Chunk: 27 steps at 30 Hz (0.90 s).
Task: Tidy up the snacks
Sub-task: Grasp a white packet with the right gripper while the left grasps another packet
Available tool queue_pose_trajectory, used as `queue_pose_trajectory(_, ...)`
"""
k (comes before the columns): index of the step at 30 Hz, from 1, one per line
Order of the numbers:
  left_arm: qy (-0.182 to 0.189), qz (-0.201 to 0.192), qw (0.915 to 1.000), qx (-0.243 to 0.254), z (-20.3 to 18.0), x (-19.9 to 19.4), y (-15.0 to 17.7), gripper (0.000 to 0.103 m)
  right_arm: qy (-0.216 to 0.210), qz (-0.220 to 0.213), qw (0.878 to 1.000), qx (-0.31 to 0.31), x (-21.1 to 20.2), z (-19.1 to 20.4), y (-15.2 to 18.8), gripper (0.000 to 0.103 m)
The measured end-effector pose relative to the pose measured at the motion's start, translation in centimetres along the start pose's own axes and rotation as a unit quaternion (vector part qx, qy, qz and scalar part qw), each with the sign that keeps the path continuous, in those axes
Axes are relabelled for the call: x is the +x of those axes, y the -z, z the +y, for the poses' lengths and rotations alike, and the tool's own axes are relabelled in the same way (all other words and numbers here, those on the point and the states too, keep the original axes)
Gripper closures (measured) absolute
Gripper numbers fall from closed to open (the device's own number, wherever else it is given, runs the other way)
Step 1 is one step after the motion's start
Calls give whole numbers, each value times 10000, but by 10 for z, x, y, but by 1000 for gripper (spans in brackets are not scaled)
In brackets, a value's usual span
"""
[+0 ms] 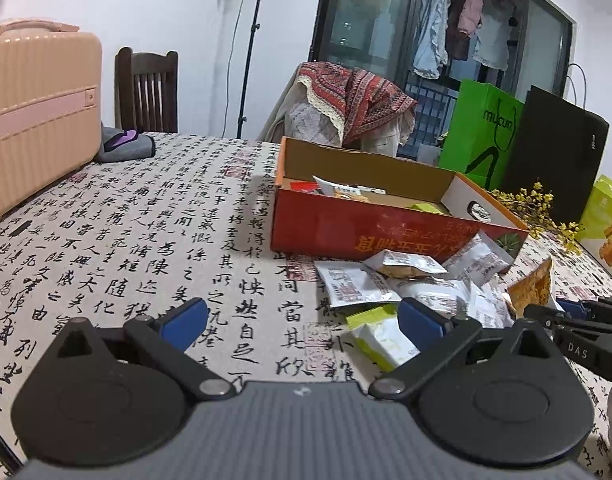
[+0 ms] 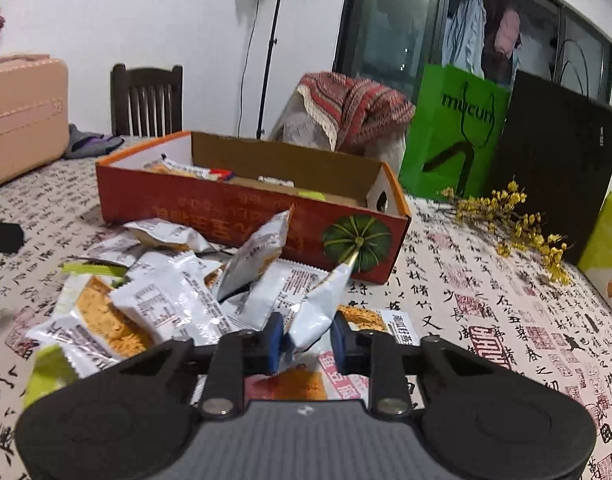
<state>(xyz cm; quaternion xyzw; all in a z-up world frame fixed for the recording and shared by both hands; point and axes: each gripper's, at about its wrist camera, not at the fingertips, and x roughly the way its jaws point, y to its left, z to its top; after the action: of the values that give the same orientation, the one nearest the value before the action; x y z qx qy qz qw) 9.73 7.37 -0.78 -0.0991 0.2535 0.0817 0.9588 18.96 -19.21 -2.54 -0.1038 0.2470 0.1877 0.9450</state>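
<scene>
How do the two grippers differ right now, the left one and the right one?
The left gripper has its blue pads spread wide with nothing between them; the right gripper has its pads pressed close on a white snack packet. The left gripper sits beside the snack pile, over bare tablecloth, while the right gripper is in among the packets. Both are black with blue pads and face the orange box.

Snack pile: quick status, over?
Right gripper shut on white packet. Left gripper open, empty. Red box just behind pile, path clear.
</scene>
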Motion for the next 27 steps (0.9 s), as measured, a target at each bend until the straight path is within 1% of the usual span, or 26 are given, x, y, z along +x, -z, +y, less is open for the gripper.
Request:
queue_pose_trajectory(2,13,-4,10000,32,-3,-1,1,0,-120,-97,9998,90,-7,-3,1,93)
queue_pose_trajectory(4,35,2,10000,59,-7,-3,1,0,-194,-184,9995,168,-14,-6,4,93)
queue_pose_trajectory(11,120,61,9998,159,-22,-4,4,0,-184,-543,9969,535,-39,-22,11,93)
queue_pose_trajectory(17,273,68,9993,251,-42,-7,7,0,-156,-831,9943,644,-65,-31,17,93)
queue_pose_trajectory(22,447,100,9981,413,-65,-9,8,0,-172,-835,9933,782,-70,-41,25,93)
queue_pose_trajectory(25,539,130,9967,590,-81,-10,11,0,-197,-817,9924,902,-70,-48,32,93)
queue_pose_trajectory(27,545,218,9953,764,-91,-7,15,0,-214,-804,9919,964,-71,-53,36,93)
